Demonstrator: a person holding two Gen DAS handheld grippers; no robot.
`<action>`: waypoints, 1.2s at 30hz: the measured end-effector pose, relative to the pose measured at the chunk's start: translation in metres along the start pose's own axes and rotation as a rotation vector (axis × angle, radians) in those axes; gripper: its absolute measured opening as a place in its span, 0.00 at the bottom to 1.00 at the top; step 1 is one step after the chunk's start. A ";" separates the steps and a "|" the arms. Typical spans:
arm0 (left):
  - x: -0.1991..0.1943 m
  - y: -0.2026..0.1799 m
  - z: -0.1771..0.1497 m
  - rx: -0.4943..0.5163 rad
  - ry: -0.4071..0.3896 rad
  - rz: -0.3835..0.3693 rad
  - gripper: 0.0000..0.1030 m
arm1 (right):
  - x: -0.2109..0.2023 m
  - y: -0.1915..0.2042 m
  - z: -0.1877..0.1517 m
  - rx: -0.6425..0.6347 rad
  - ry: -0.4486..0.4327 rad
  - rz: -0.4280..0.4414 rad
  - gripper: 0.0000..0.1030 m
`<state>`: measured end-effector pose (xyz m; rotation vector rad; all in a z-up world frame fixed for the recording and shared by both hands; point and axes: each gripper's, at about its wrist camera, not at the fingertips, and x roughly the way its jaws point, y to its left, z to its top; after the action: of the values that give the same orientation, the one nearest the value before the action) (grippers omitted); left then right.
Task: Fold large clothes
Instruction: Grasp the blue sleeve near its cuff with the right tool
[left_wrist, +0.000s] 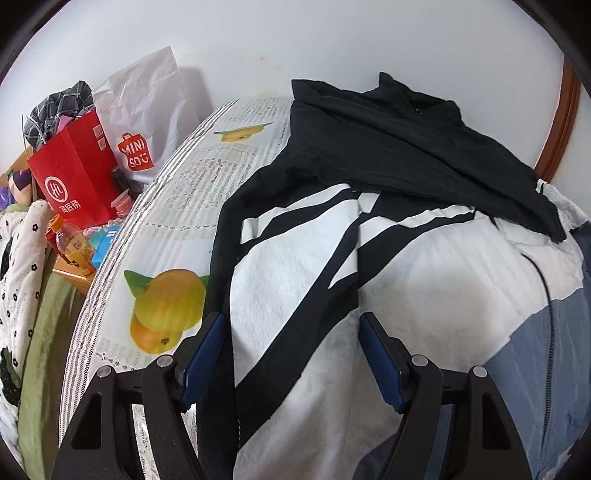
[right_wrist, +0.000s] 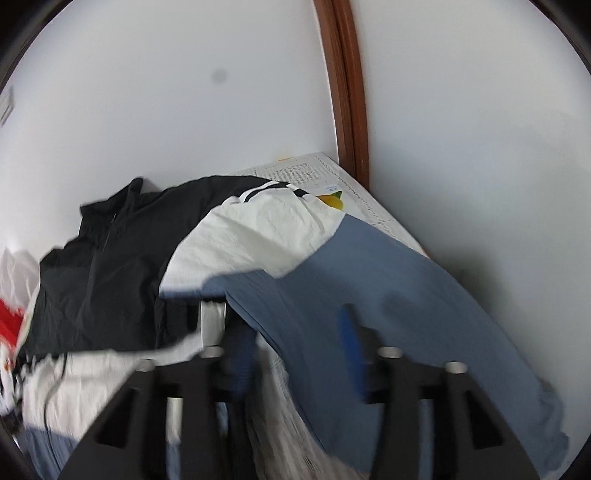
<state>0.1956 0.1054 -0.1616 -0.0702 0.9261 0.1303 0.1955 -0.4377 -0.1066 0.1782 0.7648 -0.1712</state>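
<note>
Left gripper (left_wrist: 290, 325) angled downward, jaws wide apart. Right gripper (right_wrist: 297, 332) angled downward, blurred, jaws parted.

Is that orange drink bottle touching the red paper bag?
Cannot tell. In the left wrist view the orange drink bottle sits right in front of the red paper bag and overlaps its lower edge, but neither contact nor a gap shows plainly.

White wall (right_wrist: 147, 110), brown wooden trim (right_wrist: 345, 92)
</note>
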 end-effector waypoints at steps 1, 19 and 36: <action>-0.002 0.000 0.000 -0.001 -0.003 -0.006 0.70 | -0.008 -0.002 -0.006 -0.016 -0.009 -0.009 0.52; -0.028 -0.004 -0.006 0.022 -0.043 -0.059 0.70 | -0.069 -0.082 -0.111 -0.186 0.106 -0.277 0.75; -0.026 0.029 -0.011 -0.009 -0.040 -0.015 0.70 | -0.078 -0.073 -0.076 -0.160 -0.050 -0.470 0.02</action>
<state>0.1667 0.1302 -0.1474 -0.0827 0.8853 0.1217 0.0736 -0.4852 -0.1131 -0.1609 0.7572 -0.5553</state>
